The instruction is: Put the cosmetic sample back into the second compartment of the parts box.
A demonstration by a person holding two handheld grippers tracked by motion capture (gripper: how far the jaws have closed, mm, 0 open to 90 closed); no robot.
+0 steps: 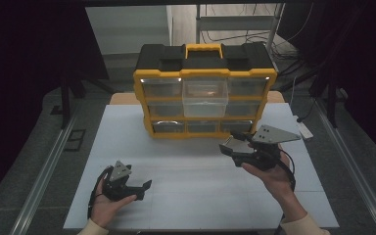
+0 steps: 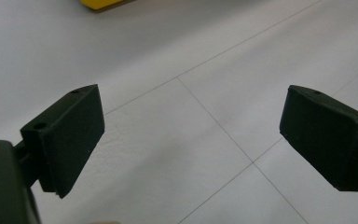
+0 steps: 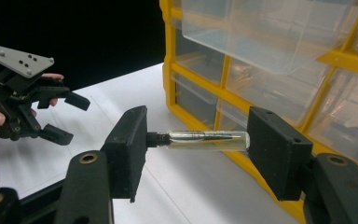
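Observation:
A yellow and black drawer cabinet [image 1: 204,88] stands at the back of the white table [image 1: 186,196]; its clear top middle drawer [image 1: 205,98] is pulled out. My right gripper [image 3: 196,140] is shut on a small clear glass vial with a black cap [image 3: 207,139], held lengthwise between the two pads in front of the cabinet [image 3: 270,88]. In the high view the right gripper [image 1: 235,146] hovers by the cabinet's lower right corner. My left gripper [image 1: 144,188] rests near the table's front left, open with nothing between its pads [image 2: 72,135]. It also appears in the right gripper view [image 3: 67,116].
White table surface with thin seam lines [image 2: 214,116] lies under the left gripper. A yellow corner of the cabinet [image 2: 100,3] peeks in at the top of the left gripper view. A metal rack [image 1: 240,22] and cables stand behind the table; dark floor lies on both sides.

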